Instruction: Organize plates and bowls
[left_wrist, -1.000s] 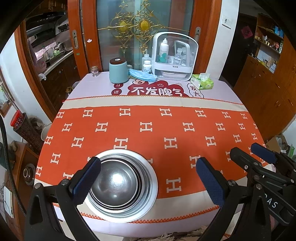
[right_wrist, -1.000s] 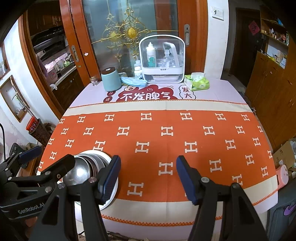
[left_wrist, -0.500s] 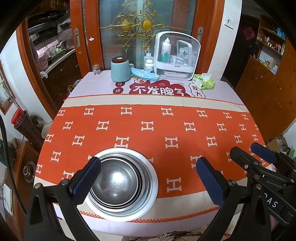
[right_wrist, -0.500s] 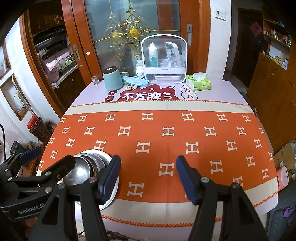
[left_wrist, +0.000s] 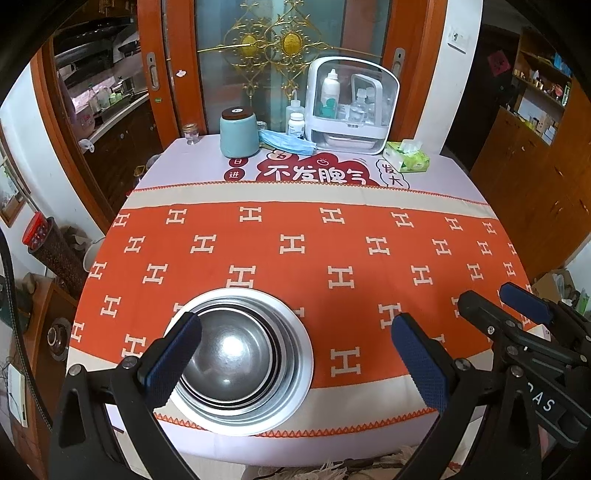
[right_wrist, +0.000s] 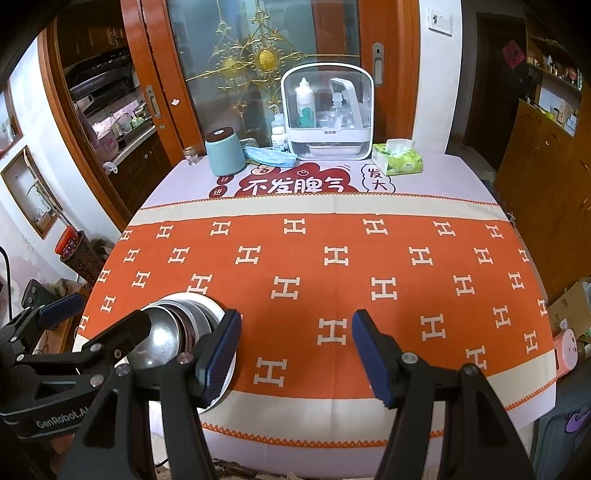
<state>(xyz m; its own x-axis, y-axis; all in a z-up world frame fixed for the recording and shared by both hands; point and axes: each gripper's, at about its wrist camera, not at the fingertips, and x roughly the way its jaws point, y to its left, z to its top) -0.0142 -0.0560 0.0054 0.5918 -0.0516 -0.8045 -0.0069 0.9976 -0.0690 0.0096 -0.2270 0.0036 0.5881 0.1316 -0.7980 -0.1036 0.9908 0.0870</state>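
One table (left_wrist: 369, 236) fills both views, draped in an orange patterned cloth, bare across its middle and right. Near the front left edge: a stack of metal bowls (left_wrist: 229, 350) nested on a white plate (left_wrist: 295, 391), apparently already gathered, so probably little left to do. Left tongs (left_wrist: 295, 354) released, spread wide, straddling the stack from above without touching it. Right tongs (right_wrist: 295, 350) likewise released, gripping nothing, poised over bare cloth just right of the stack. For any final nudge: best to pinch the plate rim rather than a slick bowl wall, lift level, keep clear of the table edge so nothing slides off. Along the far side, well apart from the stack: a white storage box (left_wrist: 352, 110) with bottles, a teal canister (left_wrist: 239, 133), a tissue pack (left_wrist: 406, 157), a face mask (left_wrist: 286, 142), a small glass jar (left_wrist: 191, 133). Nothing between tongs and stack.
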